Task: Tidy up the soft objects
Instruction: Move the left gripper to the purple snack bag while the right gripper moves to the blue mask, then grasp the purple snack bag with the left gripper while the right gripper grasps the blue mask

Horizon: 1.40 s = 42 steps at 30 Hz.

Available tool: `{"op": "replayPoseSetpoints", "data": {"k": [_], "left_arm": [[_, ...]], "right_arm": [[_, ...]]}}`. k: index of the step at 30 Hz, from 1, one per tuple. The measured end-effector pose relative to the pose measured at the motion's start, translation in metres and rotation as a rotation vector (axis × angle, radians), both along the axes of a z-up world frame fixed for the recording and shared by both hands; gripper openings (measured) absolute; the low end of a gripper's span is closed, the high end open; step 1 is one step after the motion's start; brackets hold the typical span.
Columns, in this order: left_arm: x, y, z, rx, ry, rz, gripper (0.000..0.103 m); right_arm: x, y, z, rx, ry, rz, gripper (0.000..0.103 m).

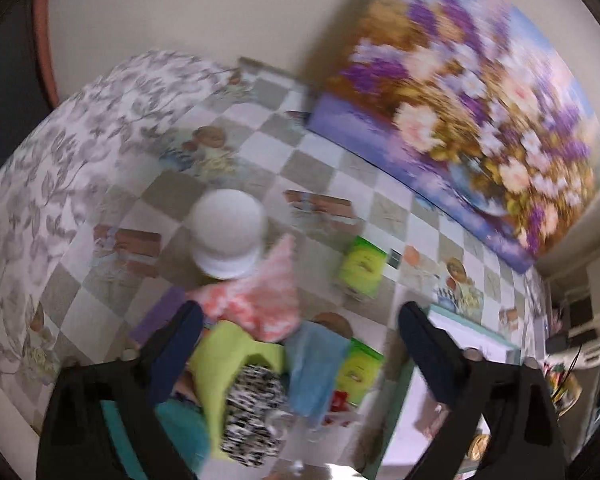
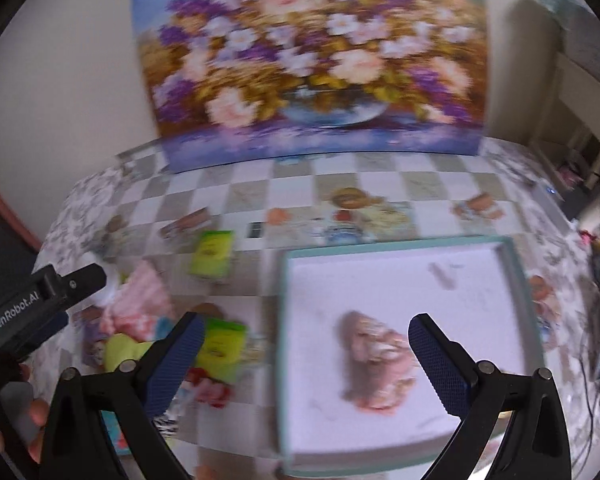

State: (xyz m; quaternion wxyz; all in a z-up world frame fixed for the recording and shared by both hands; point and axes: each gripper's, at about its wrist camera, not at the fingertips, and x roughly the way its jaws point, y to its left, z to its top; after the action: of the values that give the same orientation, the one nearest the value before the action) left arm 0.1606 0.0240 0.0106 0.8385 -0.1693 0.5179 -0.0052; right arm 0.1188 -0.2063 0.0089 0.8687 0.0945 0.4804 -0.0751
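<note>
Here the counter (image 2: 380, 184) wears a checkered cloth printed with figures, over a leaf-patterned cloth at its left end, and a large flower painting (image 2: 312, 60) leans against the cream wall behind it. Both views are blurred. The left wrist view shows the heap of soft things near the front: a white cap (image 1: 228, 236), a pink-and-white cloth (image 1: 256, 300), a lime cloth (image 1: 224, 364), a black-and-white patterned piece (image 1: 252, 412) and a blue cloth (image 1: 316, 368), with two green boxes (image 1: 362, 266) just beside them. The left tongs (image 1: 300, 336) are spread wide above this heap, pinching nothing. The right wrist view alone shows the inside of the teal-rimmed tray (image 2: 296, 320), where one pinkish crumpled cloth (image 2: 376, 364) lies on the white floor, with bare floor around it. The right tongs (image 2: 304, 344) are also spread, empty, above the tray's left rim. The tray sits right of the heap, near the counter's front edge; clutter crowds the far right.
</note>
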Motion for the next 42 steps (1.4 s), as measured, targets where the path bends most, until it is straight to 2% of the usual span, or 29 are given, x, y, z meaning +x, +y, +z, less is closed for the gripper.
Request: {"op": "replayPoseSetpoints", "data": {"k": [4, 10, 13, 17, 20, 26, 32, 38, 39, 42], "left_arm": [[0.001, 0.035, -0.008, 0.009, 0.024, 0.08, 0.101], [0.006, 0.065, -0.033, 0.002, 0.098, 0.114, 0.101], [0.01, 0.07, -0.047, -0.005, 0.147, 0.108, 0.101], [0.012, 0.08, -0.068, -0.052, 0.221, 0.141, 0.101], [0.012, 0.083, -0.079, -0.024, 0.257, 0.173, 0.101], [0.013, 0.085, -0.09, -0.056, 0.292, 0.207, 0.101], [0.014, 0.086, -0.093, -0.053, 0.302, 0.225, 0.1], [0.014, 0.084, -0.094, -0.066, 0.302, 0.219, 0.078], [0.014, 0.083, -0.093, -0.069, 0.3, 0.218, 0.07], [0.014, 0.081, -0.091, -0.073, 0.289, 0.209, 0.065]], "right_arm": [[0.014, 0.025, -0.01, 0.003, 0.015, 0.045, 0.103], [0.026, 0.053, -0.036, 0.043, 0.072, 0.123, 0.102], [0.031, 0.066, -0.051, 0.087, 0.104, 0.16, 0.096], [0.036, 0.081, -0.07, 0.098, 0.146, 0.208, 0.086], [0.038, 0.084, -0.078, 0.125, 0.16, 0.22, 0.083], [0.041, 0.092, -0.087, 0.131, 0.178, 0.249, 0.072], [0.041, 0.098, -0.093, 0.123, 0.19, 0.268, 0.06], [0.041, 0.103, -0.093, 0.125, 0.179, 0.292, 0.048], [0.041, 0.103, -0.093, 0.126, 0.177, 0.297, 0.046], [0.04, 0.106, -0.093, 0.128, 0.17, 0.306, 0.037]]}}
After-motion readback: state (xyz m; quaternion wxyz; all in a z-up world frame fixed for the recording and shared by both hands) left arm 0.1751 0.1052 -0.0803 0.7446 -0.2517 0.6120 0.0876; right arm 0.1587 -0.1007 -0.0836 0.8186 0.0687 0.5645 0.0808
